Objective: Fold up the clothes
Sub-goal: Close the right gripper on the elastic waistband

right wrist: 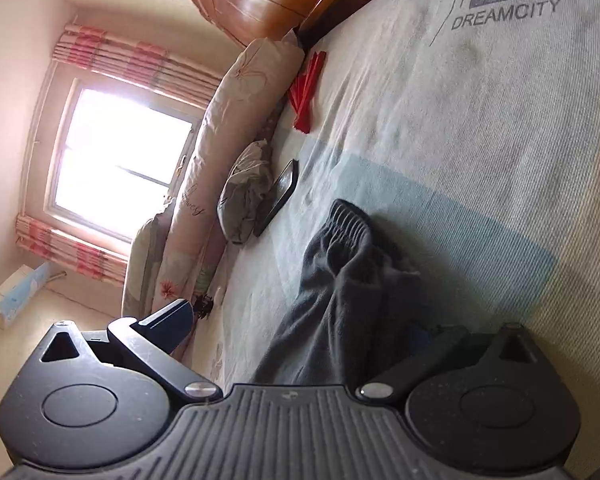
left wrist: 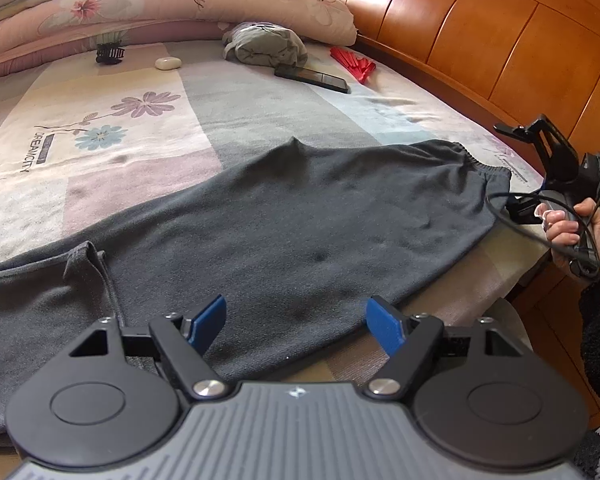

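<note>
Dark grey trousers lie flat across the near part of the bed, soft knit, elastic ribbed waistband toward the wooden headboard. The near side of the cloth runs close to the mattress edge; a strip of bare bed cover stays free beyond it, patterned in pale blocks with printed flowers.

Left gripper: jaws stand wide apart, blue pads poised above the fabric, nothing between them.

Right gripper: held by a hand at the waistband end, off the bed corner, cable looped below. Jaws spread wide; the waistband fabric bunches between them, one finger is hidden under the cloth, and no pad is seen pressing on it.

Far side of the bed: long floral pillow, crumpled grey-green bundle, flat black phone, red folded fan, small white case, black claw clip. All well apart from the trousers, open cover between.

Window with pink-striped curtains at the room's end.
</note>
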### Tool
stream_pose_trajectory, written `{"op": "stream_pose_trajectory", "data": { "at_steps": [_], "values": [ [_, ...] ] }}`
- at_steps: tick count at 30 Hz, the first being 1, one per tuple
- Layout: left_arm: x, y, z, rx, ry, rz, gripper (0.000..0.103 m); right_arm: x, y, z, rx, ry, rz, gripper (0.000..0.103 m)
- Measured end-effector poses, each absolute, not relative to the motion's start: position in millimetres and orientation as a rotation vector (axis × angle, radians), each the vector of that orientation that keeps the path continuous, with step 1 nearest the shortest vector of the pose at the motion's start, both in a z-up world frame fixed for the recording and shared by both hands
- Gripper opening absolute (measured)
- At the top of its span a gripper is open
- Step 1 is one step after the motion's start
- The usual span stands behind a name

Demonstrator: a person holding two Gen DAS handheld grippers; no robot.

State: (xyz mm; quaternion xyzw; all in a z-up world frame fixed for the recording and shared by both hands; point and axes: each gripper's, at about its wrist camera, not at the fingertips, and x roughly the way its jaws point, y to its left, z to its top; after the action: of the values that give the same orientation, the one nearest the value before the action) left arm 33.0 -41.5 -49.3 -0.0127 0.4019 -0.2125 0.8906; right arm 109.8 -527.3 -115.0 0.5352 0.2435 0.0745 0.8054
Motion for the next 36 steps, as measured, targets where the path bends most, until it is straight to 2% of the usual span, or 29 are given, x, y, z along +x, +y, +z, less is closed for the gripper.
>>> {"op": "stream_pose_trajectory", "data": {
  "at_steps": [7, 15, 22, 30, 33, 36],
  "values": [
    [36.1, -37.3, -52.8, -0.043, 0.842, -0.43, 0.077, 111.6, -487.8, -111.7, 0.959, 0.678, 0.184, 0.103],
    [31.6, -36.0, -48.7, -0.055, 0.815, -0.455, 0.077, 135.0, -508.1, -111.9, 1.07, 0.616, 0.111, 0.103],
    [33.6, -25.3, -49.5, -0.088, 0.81, -0.446, 0.077, 128.0, -481.3, -113.1, 0.982, 0.641, 0.22, 0.103],
    [30.2, -23.2, -50.7, -0.1, 0.81, -0.444, 0.077, 129.5, -500.4, -123.7, 1.022, 0.488, 0.278, 0.102],
    [30.2, -22.1, -52.8, -0.103, 0.819, -0.435, 0.077, 120.0, -497.5, -128.7, 0.965, 0.457, 0.25, 0.086],
    [30.4, -22.4, -51.6, -0.095, 0.82, -0.44, 0.077, 112.1, -508.7, -140.3, 1.022, 0.414, 0.25, 0.071]
  ]
}}
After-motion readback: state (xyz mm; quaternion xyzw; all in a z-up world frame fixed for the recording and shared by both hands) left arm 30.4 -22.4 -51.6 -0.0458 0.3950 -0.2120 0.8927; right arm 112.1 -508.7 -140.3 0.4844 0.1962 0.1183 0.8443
